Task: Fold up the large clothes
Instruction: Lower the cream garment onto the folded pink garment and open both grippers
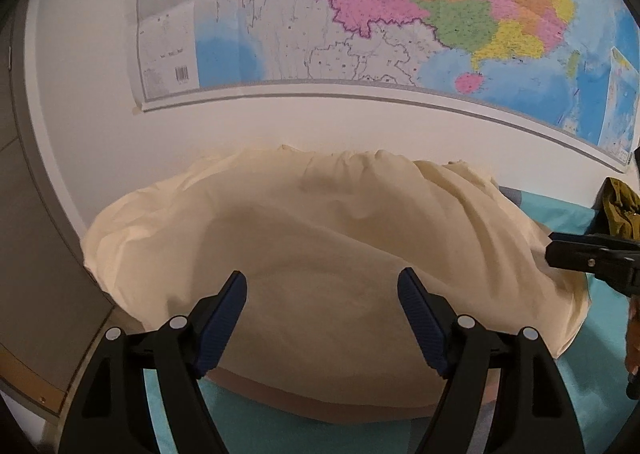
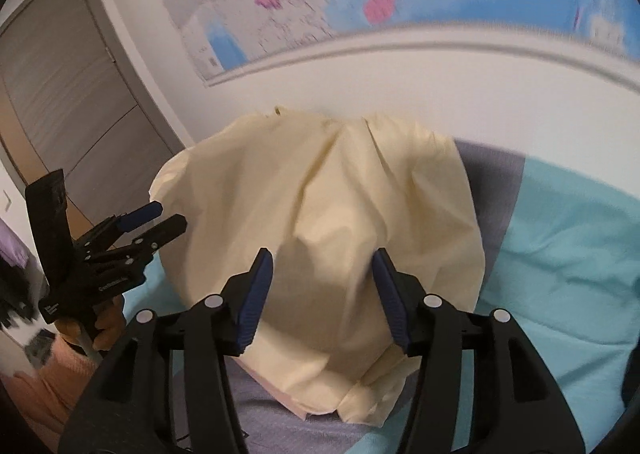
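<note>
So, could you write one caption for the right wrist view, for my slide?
Right gripper, fingers open, above a cream garment on a turquoise bed sheet; left gripper alongside.

2 wrist views, wallward, sharing garment (image 1: 320,254)

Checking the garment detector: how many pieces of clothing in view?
2. A cream garment lies on the bed ahead of both grippers; an olive one sits at the left camera's right edge. Others may be hidden.

I see the garment (image 1: 320,254) lying on the bed (image 2: 568,246), its far edge against the wall (image 1: 360,126). A map (image 1: 360,14) hangs above it. A door (image 2: 60,94) stands to the left. My left gripper (image 1: 322,318) and right gripper (image 2: 322,298) both hang before the garment.
</note>
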The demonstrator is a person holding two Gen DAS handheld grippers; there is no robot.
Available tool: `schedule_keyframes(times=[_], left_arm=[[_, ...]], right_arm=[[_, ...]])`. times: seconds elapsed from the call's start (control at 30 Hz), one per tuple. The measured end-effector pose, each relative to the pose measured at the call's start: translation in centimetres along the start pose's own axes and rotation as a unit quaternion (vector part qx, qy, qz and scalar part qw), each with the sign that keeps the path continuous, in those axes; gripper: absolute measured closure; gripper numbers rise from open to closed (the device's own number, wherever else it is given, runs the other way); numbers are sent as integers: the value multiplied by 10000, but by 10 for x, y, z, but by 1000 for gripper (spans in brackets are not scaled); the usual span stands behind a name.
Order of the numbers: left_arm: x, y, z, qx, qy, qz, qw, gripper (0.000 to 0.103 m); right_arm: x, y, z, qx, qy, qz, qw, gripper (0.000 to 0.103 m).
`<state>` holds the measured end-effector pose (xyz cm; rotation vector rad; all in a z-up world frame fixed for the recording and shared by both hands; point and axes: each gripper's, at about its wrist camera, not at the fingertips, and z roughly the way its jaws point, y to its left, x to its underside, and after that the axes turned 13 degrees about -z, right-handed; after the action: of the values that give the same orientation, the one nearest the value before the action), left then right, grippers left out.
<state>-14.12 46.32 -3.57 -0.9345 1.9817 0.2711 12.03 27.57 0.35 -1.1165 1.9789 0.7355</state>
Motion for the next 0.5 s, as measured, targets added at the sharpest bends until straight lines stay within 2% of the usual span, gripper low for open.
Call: schedule_keyframes(times=[0.17,0.27,0.37,0.43,0.5], left_arm=[[10,-7,-2,245,80,32,9997,24],[17,-8,14,220,301,1,9993,24],[26,-10,22,-8,309,93,9995,23],[30,-13,18,-70,257,147,9995,20],[34,-15,8,-13,224,76,9997,14]], right_arm=[[0,17,11,-94,106,-280,9995,49],[10,17,31,-72,425,-281,9987,48],[14,16,30,-59,344,-189,9992,48],[13,20,23,-25,257,-180,9995,44],[16,28,11,46,75,-198,9998,30]])
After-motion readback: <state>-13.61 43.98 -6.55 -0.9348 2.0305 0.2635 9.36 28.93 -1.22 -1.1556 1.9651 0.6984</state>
